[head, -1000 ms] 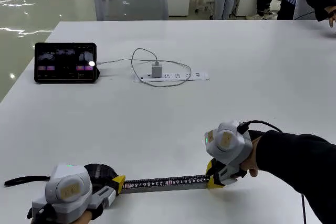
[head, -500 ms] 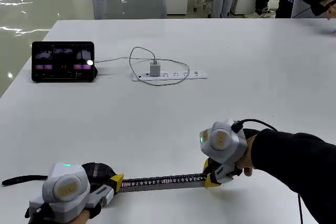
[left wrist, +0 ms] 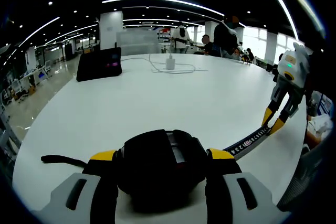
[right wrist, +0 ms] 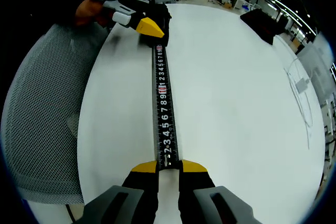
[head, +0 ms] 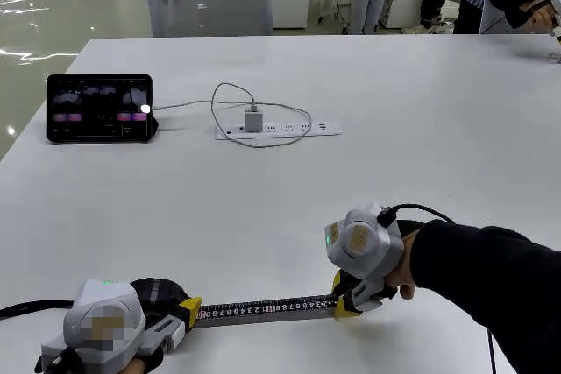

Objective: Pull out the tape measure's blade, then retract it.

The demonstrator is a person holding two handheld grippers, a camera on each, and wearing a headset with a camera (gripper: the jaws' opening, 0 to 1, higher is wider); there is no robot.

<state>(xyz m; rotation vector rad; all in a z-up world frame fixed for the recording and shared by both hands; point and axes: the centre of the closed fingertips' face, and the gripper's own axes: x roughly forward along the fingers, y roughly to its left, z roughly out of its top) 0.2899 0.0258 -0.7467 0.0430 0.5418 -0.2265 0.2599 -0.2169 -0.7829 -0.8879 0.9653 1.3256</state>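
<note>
Left gripper [left wrist: 163,155] clamped around case [head: 158,292], at near edge of table [head: 368,129]. Right gripper [right wrist: 169,167] pinched shut on tip of blade [right wrist: 164,103]. In head view, blade lay flat, long axis 9 to 3 o'clock, case at 9 from right gripper. Retracting likely means feeding tip toward 9.

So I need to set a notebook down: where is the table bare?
Bare: the table between the power strip and the blade, and its far right. Crowded: the near edge, where the left gripper holds the tape measure and the right gripper pinches the blade, and by the tablet.
</note>
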